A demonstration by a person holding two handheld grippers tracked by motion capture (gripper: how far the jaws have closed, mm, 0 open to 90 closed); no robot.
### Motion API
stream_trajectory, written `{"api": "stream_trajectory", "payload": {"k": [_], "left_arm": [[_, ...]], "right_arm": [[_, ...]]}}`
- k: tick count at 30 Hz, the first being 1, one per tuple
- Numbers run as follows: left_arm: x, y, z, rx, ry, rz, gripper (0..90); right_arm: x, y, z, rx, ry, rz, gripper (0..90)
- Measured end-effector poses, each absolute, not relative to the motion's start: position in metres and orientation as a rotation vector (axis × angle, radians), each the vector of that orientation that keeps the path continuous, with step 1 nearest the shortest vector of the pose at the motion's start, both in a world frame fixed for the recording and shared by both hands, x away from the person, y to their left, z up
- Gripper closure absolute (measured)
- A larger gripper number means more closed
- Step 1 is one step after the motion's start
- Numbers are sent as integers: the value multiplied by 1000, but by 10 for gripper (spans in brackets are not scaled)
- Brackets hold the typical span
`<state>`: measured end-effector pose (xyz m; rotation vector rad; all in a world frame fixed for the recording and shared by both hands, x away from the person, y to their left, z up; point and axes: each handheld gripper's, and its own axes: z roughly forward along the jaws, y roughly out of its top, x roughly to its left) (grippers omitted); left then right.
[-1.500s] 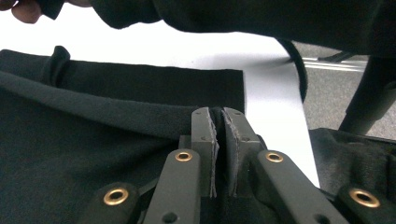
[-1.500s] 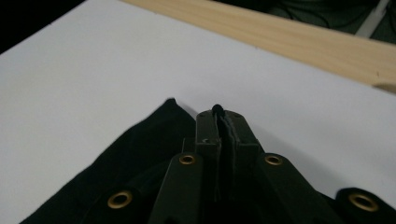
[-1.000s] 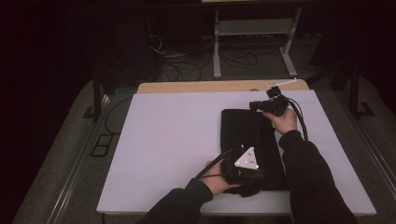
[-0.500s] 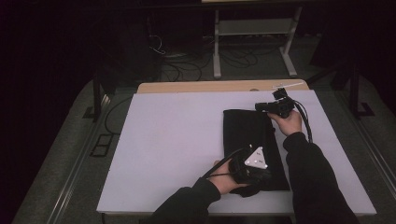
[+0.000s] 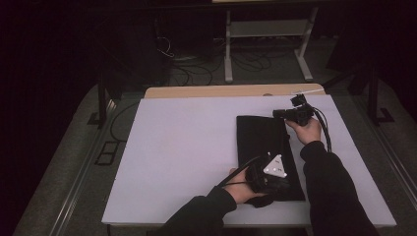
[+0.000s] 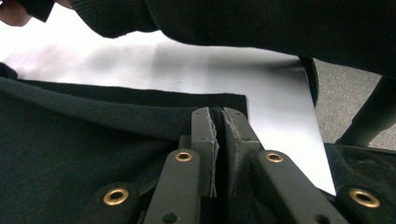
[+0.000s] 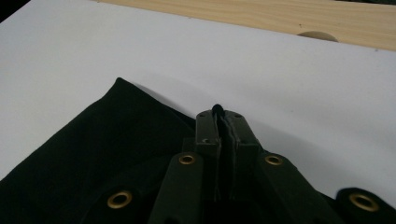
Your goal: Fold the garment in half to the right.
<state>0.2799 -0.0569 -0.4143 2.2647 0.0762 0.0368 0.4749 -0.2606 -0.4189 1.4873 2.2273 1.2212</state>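
Black cloth (image 5: pixel 263 147) lies flat on white bench (image 5: pixel 182 147), right half, long axis running near-to-far. Left gripper (image 5: pixel 268 177) pinches near edge, fingers (image 6: pixel 205 140) clamped on fabric. Right gripper (image 5: pixel 287 114) pinches far right corner, fingers (image 7: pixel 208 133) clamped too. Both hands low, grippers approx level w/ bench.

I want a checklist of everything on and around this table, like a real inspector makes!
Surface: white table top, wooden strip along its far edge.
Job's things: black cloth, folded, lying flat.
Clutter: nothing seen.
Grippers: left gripper shut on the cloth's near end; right gripper shut on its far corner.
Cables: one trails from each gripper; more lie on the floor.
Surroundings: dark room, white table frame behind.
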Motion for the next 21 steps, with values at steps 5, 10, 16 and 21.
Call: {"api": "stream_trajectory", "payload": {"k": [5, 10, 16, 21], "left_arm": [[281, -62, -415, 2273, 69, 32, 818], [282, -68, -417, 2274, 77, 21, 818], [283, -77, -419, 2290, 66, 19, 823], [285, -81, -419, 2302, 65, 22, 830]], "right_arm": [[474, -266, -423, 1520, 2214, 1214, 831], [473, -272, -428, 1536, 2203, 1201, 831], [472, -277, -432, 1552, 2200, 1195, 822], [467, -281, -433, 1553, 2212, 1212, 748]]}}
